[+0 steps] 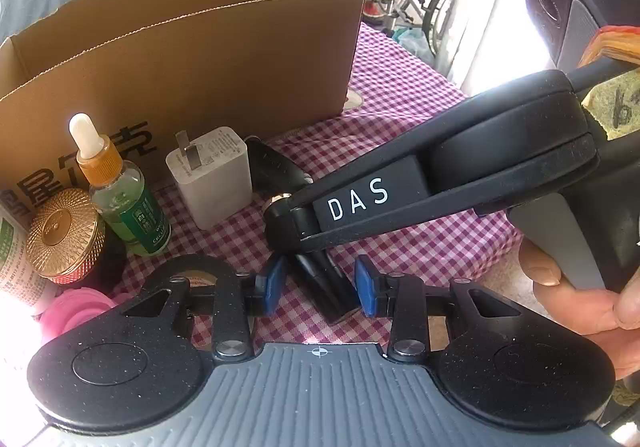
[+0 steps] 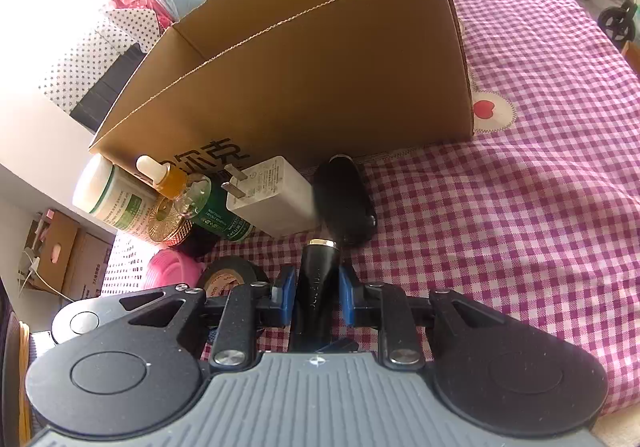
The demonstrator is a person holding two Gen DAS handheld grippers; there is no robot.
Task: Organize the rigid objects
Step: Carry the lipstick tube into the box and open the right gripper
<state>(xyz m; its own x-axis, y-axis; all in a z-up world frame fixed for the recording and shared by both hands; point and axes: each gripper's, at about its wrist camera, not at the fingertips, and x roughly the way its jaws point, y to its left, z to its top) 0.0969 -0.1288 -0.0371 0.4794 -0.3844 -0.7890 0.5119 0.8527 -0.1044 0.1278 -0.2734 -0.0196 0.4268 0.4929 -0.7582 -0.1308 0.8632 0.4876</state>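
Right gripper (image 2: 318, 301) pinches black tube (image 2: 318, 287) low over checked cloth (image 2: 500, 227), presumably for boxing; left gripper (image 1: 320, 289) narrow, straddling the tube untouched; charger (image 2: 272, 199) and dropper bottle (image 1: 120, 191) queue before cardboard box (image 2: 320, 67).

Daylight floods in from the windows behind my cardboard box (image 1: 192, 59), blowing out the upper right of my left view and the upper left of my right view. Fisheye bending curves the box's edges, while nearby things stay fairly sharp with soft shadows.
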